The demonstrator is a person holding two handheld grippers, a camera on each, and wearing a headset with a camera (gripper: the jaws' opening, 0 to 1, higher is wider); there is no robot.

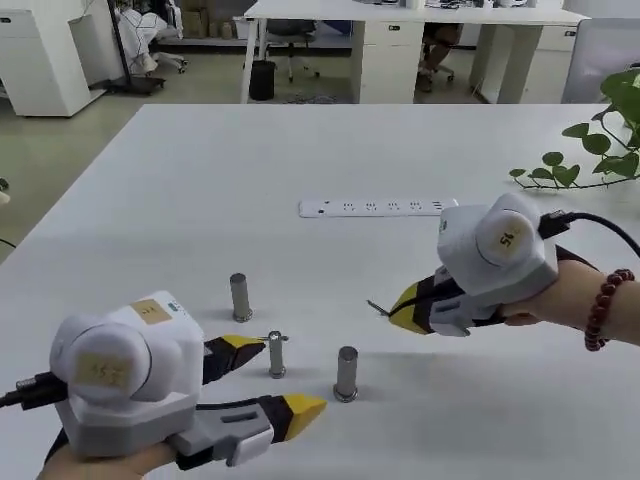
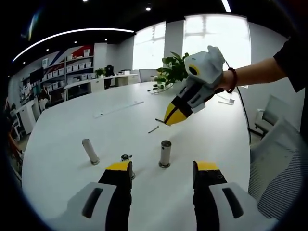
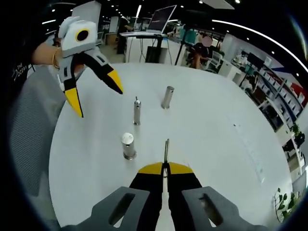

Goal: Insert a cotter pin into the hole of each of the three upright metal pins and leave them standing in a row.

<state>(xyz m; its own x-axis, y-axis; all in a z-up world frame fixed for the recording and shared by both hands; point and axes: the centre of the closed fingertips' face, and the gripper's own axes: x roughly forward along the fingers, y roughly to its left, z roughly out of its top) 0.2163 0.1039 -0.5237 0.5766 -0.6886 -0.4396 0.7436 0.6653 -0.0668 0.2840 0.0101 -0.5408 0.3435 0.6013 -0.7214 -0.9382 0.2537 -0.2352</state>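
On white table (image 1: 200, 180), middle pin (image 1: 276, 355) looks cottered; far pin (image 1: 240, 297) at its 11 o'clock, near pin (image 1: 346, 373) at 4 o'clock, both bare. My right gripper (image 1: 392, 311) clamps cotter pin (image 1: 377, 307); my left gripper (image 1: 292, 375) gapes wide, empty. Two insertions left.

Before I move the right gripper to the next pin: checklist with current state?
1. Right gripper shut on a cotter pin: ok.
2. Left gripper open, holding nothing: ok.
3. All three upright: far pin, middle pin, near pin: ok.
4. Middle pin carries a cotter pin through its top: ok, as far as the head view shows.
5. Which way the near pin's hole faces: cannot tell.
6. Spare cotter pin lying on the table: ok.
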